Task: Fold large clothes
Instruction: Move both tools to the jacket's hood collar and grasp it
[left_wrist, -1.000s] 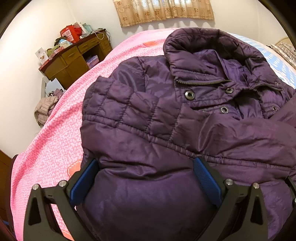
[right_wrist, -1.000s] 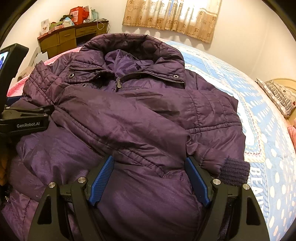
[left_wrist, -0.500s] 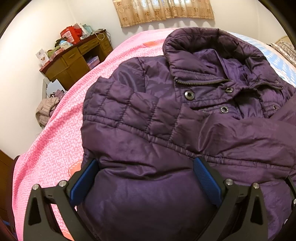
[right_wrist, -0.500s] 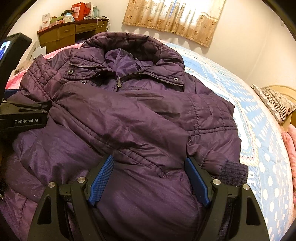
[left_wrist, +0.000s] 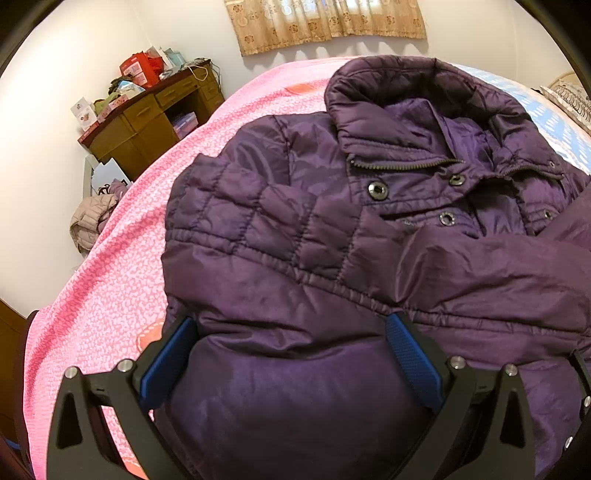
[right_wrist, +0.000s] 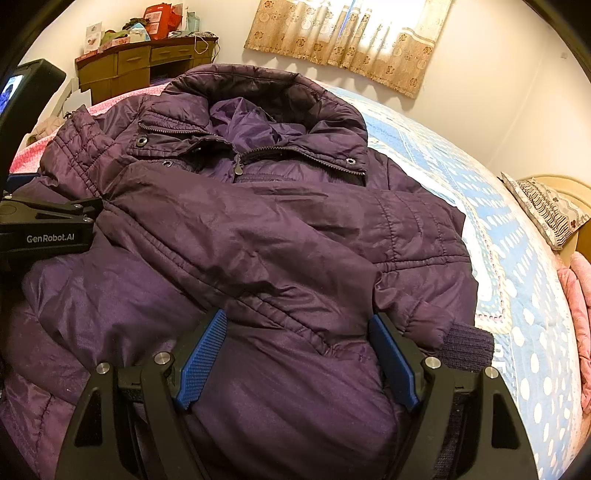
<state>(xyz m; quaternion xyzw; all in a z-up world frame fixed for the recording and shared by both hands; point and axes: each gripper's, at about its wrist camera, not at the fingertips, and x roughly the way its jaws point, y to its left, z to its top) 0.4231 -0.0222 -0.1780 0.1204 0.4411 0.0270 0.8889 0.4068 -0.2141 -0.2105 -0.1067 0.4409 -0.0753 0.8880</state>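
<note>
Jacket (left_wrist: 295, 258), purple, quilted: collar far, hem near; left gripper (left_wrist: 291, 354) and right gripper (right_wrist: 299, 350) wide-spread, each straddling bulky hem fabric, side by side.

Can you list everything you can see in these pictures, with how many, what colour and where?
jacket: one, dark purple, puffy, spread on the bed, collar far side
pink bedcover: one, left part of bed
blue bedcover: one, white-spotted, right part of bed
desk: one, brown, cluttered, by the wall
curtain: one, tan, on the wall
pillow: one, patterned, far right
left claw: black with blue pads, jacket bulging between
right claw: same, jacket bulging between
</note>
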